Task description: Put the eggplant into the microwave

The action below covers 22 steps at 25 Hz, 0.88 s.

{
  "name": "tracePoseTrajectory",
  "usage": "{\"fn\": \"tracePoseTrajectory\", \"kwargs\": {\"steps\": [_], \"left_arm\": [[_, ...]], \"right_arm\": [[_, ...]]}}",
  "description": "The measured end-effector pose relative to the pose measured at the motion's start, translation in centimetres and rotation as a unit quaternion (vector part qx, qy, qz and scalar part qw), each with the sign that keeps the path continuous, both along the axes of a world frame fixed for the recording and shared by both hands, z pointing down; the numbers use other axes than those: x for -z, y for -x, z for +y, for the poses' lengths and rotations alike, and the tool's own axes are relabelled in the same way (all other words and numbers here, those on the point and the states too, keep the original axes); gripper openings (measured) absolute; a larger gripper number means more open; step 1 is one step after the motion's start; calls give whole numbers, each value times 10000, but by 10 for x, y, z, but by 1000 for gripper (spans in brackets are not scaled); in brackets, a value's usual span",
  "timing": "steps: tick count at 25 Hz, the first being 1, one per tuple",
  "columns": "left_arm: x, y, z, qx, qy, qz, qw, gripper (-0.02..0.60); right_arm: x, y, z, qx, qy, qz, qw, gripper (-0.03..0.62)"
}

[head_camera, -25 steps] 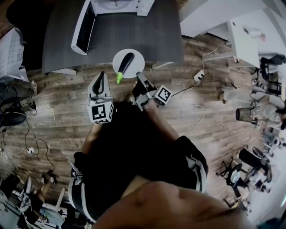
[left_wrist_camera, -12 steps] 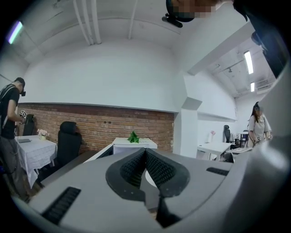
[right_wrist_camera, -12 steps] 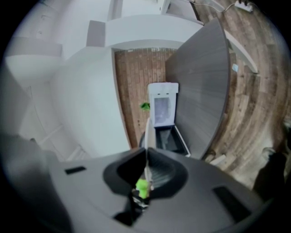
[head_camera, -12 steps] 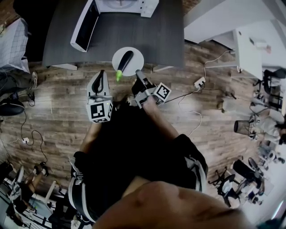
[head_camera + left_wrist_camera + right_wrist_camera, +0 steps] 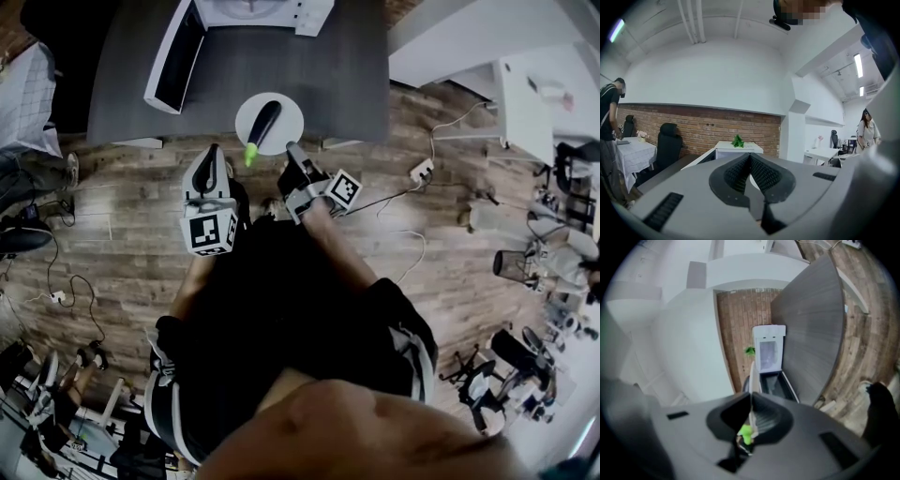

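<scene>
A dark eggplant (image 5: 264, 124) with a green stem lies on a white plate (image 5: 286, 112) at the near edge of the dark grey table (image 5: 337, 66). The white microwave (image 5: 253, 11) stands at the table's far side, its door (image 5: 169, 56) swung open to the left. My right gripper (image 5: 292, 150) is rolled sideways and shut on the plate's near right rim. In the right gripper view the rim (image 5: 751, 373) runs edge-on between the jaws of my right gripper (image 5: 751, 394), with the green stem (image 5: 746, 432) behind it. My left gripper (image 5: 211, 169) (image 5: 750, 156) is shut on nothing, over the floor left of the plate.
A power strip (image 5: 422, 172) and cables lie on the wooden floor to the right. White desks (image 5: 520, 84) and office chairs (image 5: 516, 262) stand further right. The left gripper view shows one person (image 5: 609, 117) at the far left and another (image 5: 868, 133) at the right.
The grippers and the plate sit slightly higher in the head view than a second ago. The right gripper's tip stays at the plate's rim.
</scene>
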<state>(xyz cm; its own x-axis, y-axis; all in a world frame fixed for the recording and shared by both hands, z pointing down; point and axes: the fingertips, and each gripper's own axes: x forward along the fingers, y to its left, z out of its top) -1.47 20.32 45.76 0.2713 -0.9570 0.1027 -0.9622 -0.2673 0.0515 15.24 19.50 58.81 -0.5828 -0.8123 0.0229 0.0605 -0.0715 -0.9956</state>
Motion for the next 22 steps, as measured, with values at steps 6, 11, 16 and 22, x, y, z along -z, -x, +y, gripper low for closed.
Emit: {"fn": "tracePoseTrajectory", "kwargs": {"steps": [6,11,16,22], "left_arm": [[4,11,-35,-162,-76,69,9998,34],[1,36,-73,-253,-74,181,9995,34],[8,53,-110,-465,-118,185,9987,34],[11,77,-147,-702,-59,237,9972,34]], "right_arm": [[3,9,-23,-129,-13,-44,9999,37],[3,26,-52,-326,-15,-29,9995,37],[8,43,-80,-509,-92,-19,9987,37],[12,64,-112,-790,-67,-59,9968,37]]}}
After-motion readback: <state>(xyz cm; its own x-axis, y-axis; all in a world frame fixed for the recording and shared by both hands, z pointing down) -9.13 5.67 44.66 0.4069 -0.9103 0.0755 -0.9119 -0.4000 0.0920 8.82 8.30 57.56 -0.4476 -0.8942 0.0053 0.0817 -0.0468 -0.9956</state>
